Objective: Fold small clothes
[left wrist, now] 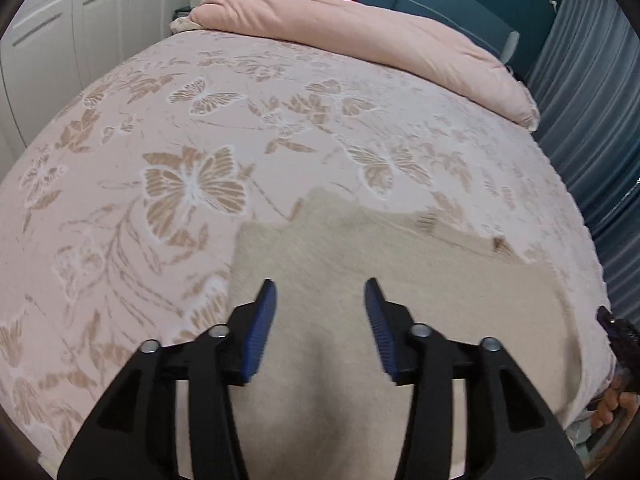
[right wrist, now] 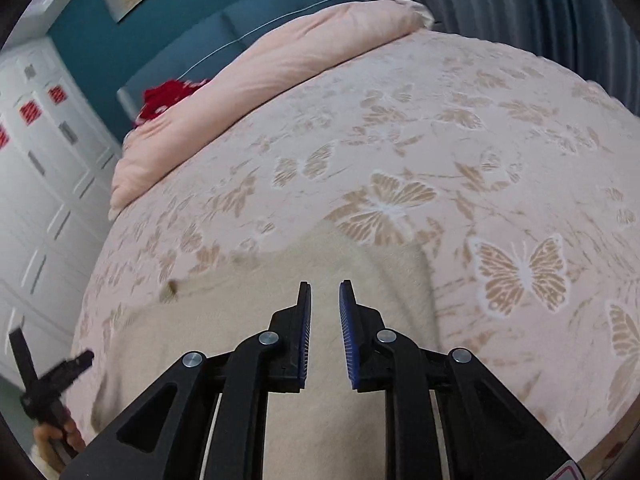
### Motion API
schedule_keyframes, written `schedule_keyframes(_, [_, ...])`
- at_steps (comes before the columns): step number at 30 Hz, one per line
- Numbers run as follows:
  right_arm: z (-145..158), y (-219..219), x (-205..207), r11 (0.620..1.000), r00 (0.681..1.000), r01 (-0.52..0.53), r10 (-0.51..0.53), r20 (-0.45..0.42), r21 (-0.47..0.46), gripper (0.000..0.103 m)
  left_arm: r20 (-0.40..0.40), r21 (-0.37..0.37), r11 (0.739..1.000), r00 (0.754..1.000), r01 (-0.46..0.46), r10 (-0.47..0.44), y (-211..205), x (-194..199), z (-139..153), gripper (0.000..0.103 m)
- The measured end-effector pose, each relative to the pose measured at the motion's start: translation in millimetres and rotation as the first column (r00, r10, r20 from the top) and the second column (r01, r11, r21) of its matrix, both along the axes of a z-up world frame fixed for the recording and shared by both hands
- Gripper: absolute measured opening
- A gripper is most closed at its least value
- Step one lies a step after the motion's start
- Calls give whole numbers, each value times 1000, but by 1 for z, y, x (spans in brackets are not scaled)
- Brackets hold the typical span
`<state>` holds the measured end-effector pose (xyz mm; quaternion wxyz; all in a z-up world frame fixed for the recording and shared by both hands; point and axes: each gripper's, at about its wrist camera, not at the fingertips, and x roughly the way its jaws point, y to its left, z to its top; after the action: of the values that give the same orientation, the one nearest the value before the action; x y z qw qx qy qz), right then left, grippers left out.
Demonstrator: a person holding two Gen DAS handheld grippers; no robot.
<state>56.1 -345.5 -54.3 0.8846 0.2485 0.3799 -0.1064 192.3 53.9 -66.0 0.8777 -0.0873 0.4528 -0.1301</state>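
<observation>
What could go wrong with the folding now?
Both grippers, left and right, are open above the beige garment and hold nothing. The cloth looks soft, so the fingers might pinch just one layer, or catch the butterfly bedspread too. The garment also lies near the bed's edge, so a tug might slide it off.

Small garment [left wrist: 360, 280]: a cream-beige piece of soft, fuzzy knit, lying flat and spread out on the butterfly-patterned pink bedspread [left wrist: 160, 128], at the bedspread's near edge and well apart from the folded pink duvet at its far end. The far edge of the garment is stepped, with one section projecting farther up the bedspread. A small brown mark [right wrist: 170, 291] sits on that far edge.
</observation>
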Motion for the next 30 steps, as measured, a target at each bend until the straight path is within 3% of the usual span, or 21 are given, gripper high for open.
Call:
schedule_keyframes(1, [-1, 22, 2, 997, 997, -73, 73, 1, 11, 18, 10, -21, 1000, 1000, 14, -14, -7, -12, 2, 67])
schedule_keyframes(3, [-9, 69, 14, 978, 979, -200, 202, -17, 50, 18, 9, -48, 997, 998, 65, -65, -29, -29, 1, 73])
schedule_keyframes(6, [-26, 141, 40, 937, 937, -344, 346, -45, 61, 18, -63, -27, 993, 991, 118, -119, -59, -41, -17, 74])
schedule_keyframes(8, [-47, 173, 53, 907, 903, -412, 419, -92, 85, 17, -107, -3, 994, 988, 108, -107, -63, -48, -31, 74])
schedule_keyframes(10, [-71, 187, 58, 909, 889, -411, 417, -190, 72, 17, -157, 14, 995, 983, 95, -91, -57, -52, -44, 74])
schedule_keyframes(15, [-50, 177, 27, 914, 911, -370, 392, -127, 164, 18, -169, 22, 998, 984, 64, -59, -27, -69, -54, 74])
schedule_keyframes(17, [-62, 184, 21, 904, 884, -402, 425, -196, 149, 17, -178, 18, 997, 982, 72, -68, -22, -75, -58, 74])
schedule_keyframes(19, [-78, 195, 18, 897, 846, -438, 434, -310, 59, 6, -177, 49, 995, 981, 88, -78, -23, -80, -63, 74])
schedule_keyframes(21, [-64, 198, 16, 900, 858, -428, 432, -276, 80, 17, -161, 79, 992, 983, 101, -87, -25, -86, -62, 74])
schedule_keyframes(23, [-42, 199, 25, 906, 883, -406, 423, -204, 120, 19, -157, 81, 992, 984, 99, -85, -24, -89, -61, 74])
schedule_keyframes(26, [-21, 208, 53, 906, 893, -419, 422, -155, 55, 19, -166, 42, 997, 984, 70, -62, -16, -88, -65, 74])
schedule_keyframes(29, [-37, 214, 95, 916, 889, -401, 397, -227, 26, 19, -177, 17, 998, 983, 53, -49, -12, -87, -66, 74])
schedule_keyframes(30, [-51, 218, 108, 911, 871, -410, 404, -280, 37, 19, -176, 16, 998, 983, 53, -50, -12, -87, -66, 74])
